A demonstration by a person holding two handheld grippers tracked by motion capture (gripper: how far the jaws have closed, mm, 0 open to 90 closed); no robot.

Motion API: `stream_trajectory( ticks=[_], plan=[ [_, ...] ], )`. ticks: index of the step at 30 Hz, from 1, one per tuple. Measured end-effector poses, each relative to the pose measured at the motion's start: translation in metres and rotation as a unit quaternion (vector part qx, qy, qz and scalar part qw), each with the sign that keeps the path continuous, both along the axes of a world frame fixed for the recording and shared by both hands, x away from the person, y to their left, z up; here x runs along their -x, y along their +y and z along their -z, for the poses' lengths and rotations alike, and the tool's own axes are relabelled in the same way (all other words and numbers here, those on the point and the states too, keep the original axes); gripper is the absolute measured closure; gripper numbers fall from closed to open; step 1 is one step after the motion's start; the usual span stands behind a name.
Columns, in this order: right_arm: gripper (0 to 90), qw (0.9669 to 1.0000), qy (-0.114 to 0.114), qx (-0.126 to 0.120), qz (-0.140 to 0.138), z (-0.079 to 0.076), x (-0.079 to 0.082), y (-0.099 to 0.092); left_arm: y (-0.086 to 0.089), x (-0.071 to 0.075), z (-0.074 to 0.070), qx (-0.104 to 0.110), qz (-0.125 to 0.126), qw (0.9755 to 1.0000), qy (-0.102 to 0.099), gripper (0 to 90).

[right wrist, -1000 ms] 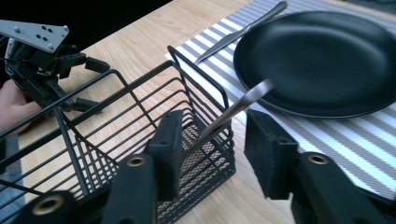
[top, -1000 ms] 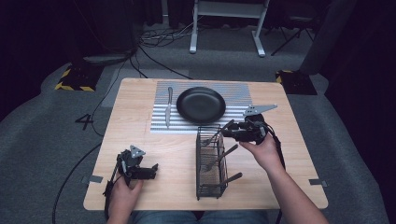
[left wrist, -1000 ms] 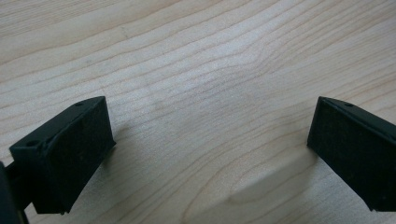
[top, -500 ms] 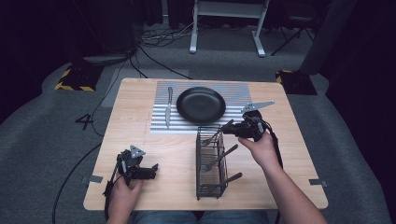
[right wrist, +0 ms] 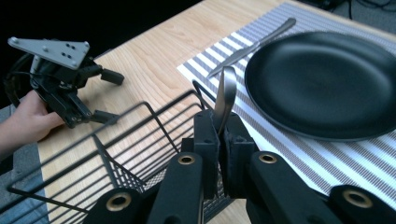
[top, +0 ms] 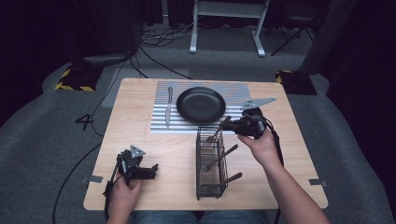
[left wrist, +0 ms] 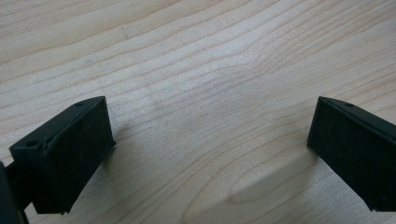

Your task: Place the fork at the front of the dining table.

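Cutlery transfer, caddy to place setting by the look of it. Right gripper [top: 229, 126] has just been closing its fingers and is now clamped on the handle of a utensil [right wrist: 225, 95]. Head is down inside the wire caddy [top: 211, 163], so probably a fork, can't confirm. The utensil is at the far end of the caddy, handle up and out over the rim, next to the black plate [top: 201, 104]. Grip is high on the handle, which should let it lift straight out without snagging the wire. Two more handles lean out of the caddy nearer the person. Knife [top: 168, 105] already lies on the striped mat [top: 161, 125] left of the plate. Left gripper [top: 148, 171] is parked on the desk [top: 140, 93] at the near left, fingers wide open, nothing between them, well clear of the work.
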State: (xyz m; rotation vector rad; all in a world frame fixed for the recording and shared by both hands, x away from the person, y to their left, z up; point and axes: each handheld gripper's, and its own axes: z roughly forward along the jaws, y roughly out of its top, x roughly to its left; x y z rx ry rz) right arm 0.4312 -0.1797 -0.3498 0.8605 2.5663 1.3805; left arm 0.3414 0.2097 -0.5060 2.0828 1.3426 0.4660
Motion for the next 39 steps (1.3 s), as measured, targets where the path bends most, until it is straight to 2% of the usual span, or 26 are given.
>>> stream_trajectory(
  ticks=[4, 7, 8, 9, 10, 11, 19, 25, 30, 39],
  plan=[
    [86.4, 0.9998, -0.016, -0.002, -0.007, -0.018, 0.004, 0.0, 0.0, 0.0, 0.0, 0.0, 0.0, 1.0, 0.0, 0.2],
    [86.4, 0.9997, -0.023, -0.001, -0.01, -0.026, 0.006, -0.001, 0.0, 0.0, 0.0, 0.0, 0.0, 1.0, 0.0, 0.2],
    [86.4, 0.9995, -0.028, 0.0, -0.013, -0.033, 0.007, -0.001, 0.0, 0.0, 0.0, 0.0, 0.0, 1.0, 0.0, 0.2],
    [86.4, 0.9995, -0.028, 0.0, -0.013, -0.033, 0.007, -0.001, 0.0, 0.0, 0.0, 0.0, 0.0, 1.0, 0.0, 0.2],
    [86.4, 0.9994, -0.031, -0.002, -0.015, -0.041, 0.008, -0.002, 0.0, 0.0, 0.0, 0.0, 0.0, 1.0, 0.0, 0.2],
    [86.4, 0.9994, -0.031, -0.002, -0.015, -0.041, 0.008, -0.002, 0.0, 0.0, 0.0, -0.001, 0.0, 1.0, 0.0, 0.2],
    [86.4, 0.9983, -0.053, -0.009, -0.022, -0.071, 0.01, -0.007, 0.0, 0.0, 0.0, -0.001, 0.0, 1.0, 0.0, 0.2],
    [86.4, 0.9974, -0.069, 0.003, -0.022, -0.089, 0.007, -0.013, 0.0, 0.0, 0.0, -0.002, -0.003, 1.0, -0.001, 0.2],
    [86.4, 0.9971, -0.076, 0.001, -0.011, -0.104, -0.002, -0.027, 0.0, 0.0, 0.0, -0.002, -0.003, 1.0, -0.001, 0.2],
    [86.4, 0.9963, -0.084, -0.005, 0.015, -0.119, -0.015, -0.046, -0.001, 0.0, 0.0, -0.002, -0.006, 1.0, -0.001, 0.2]
  ],
)
